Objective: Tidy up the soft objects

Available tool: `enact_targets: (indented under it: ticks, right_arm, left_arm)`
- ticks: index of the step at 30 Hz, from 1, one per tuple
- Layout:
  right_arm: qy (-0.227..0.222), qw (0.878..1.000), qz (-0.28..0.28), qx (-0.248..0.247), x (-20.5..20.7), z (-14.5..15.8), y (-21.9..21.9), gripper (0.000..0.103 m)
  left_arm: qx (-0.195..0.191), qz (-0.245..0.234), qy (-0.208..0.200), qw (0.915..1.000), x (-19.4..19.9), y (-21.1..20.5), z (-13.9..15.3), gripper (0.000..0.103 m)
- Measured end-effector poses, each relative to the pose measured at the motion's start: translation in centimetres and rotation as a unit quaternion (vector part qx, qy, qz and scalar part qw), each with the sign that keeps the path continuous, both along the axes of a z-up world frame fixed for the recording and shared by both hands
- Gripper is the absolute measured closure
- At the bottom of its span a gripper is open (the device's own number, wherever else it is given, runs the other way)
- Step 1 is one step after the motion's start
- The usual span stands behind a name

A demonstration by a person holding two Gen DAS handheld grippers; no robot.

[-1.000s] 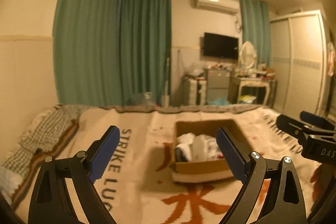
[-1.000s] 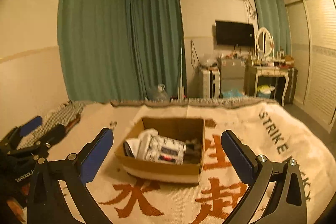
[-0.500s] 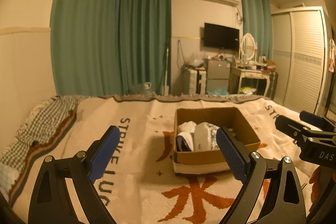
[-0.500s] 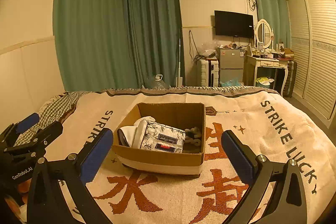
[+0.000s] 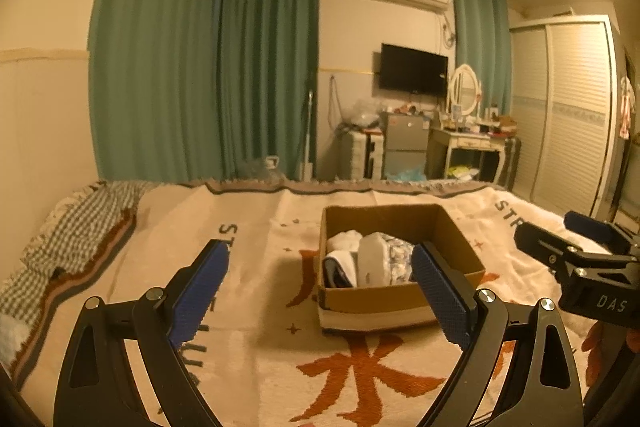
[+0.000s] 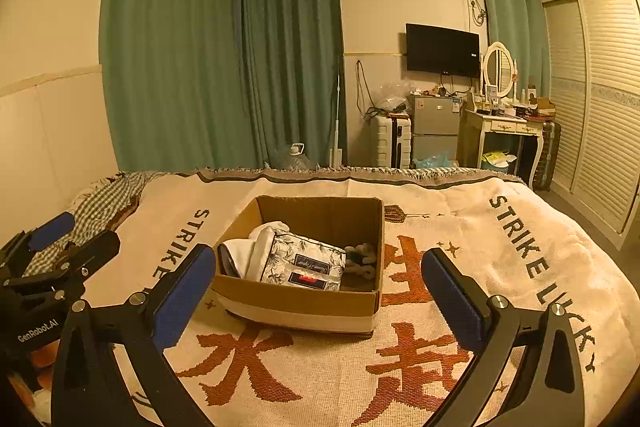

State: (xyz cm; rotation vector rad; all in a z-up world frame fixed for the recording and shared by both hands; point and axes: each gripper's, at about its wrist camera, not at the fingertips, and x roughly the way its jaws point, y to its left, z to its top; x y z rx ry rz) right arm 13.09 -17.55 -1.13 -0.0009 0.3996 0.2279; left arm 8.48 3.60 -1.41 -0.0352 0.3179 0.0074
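Observation:
A cardboard box (image 6: 304,301) stands on the bed's cream blanket (image 6: 460,235); it also shows in the left wrist view (image 5: 372,297). Inside lie a white folded cloth (image 6: 264,239), a floral pouch (image 6: 304,261) and a small pale knotted item (image 6: 362,257). My left gripper (image 5: 320,287) is open and empty, held above the blanket in front of the box. My right gripper (image 6: 318,293) is open and empty, also in front of the box. Each gripper shows at the edge of the other's view.
A checked cloth (image 5: 80,227) lies at the bed's left edge. Beyond the bed's far end stand green curtains (image 6: 240,67), a water jug (image 6: 294,157), a small fridge (image 6: 434,129), a dressing table (image 6: 504,131) and a wardrobe (image 6: 600,99).
Both views have steadied and tilted up a little. The box now sits lower and closer in both views. Both grippers stay open.

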Motion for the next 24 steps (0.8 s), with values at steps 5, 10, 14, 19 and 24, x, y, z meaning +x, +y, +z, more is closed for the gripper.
enact_targets:
  ticks: [5,10,14,19,24]
  right_arm:
    - [0.004,1.0,0.002,0.001,0.12,-0.13,0.04,0.0]
    - [0.005,1.0,0.003,-0.001,0.2,-0.07,0.26,0.0]
    - [0.005,1.0,0.003,-0.001,0.19,-0.05,0.33,0.0]
    - [0.004,1.0,0.004,-0.001,0.23,-0.02,0.3,0.0]
    - [0.003,1.0,0.004,-0.001,0.24,0.0,0.34,0.0]
  left_arm:
    - [0.001,0.0,0.001,1.0,-0.01,-0.14,0.01,0.009]
    - [0.003,0.0,0.001,1.0,0.03,-0.18,0.04,0.009]
    - [0.007,0.001,-0.002,1.0,-0.05,-0.34,0.03,0.009]
    - [0.007,0.001,-0.002,1.0,-0.01,-0.39,0.04,0.009]
    - [0.006,-0.001,-0.001,1.0,-0.04,-0.39,-0.02,0.009]
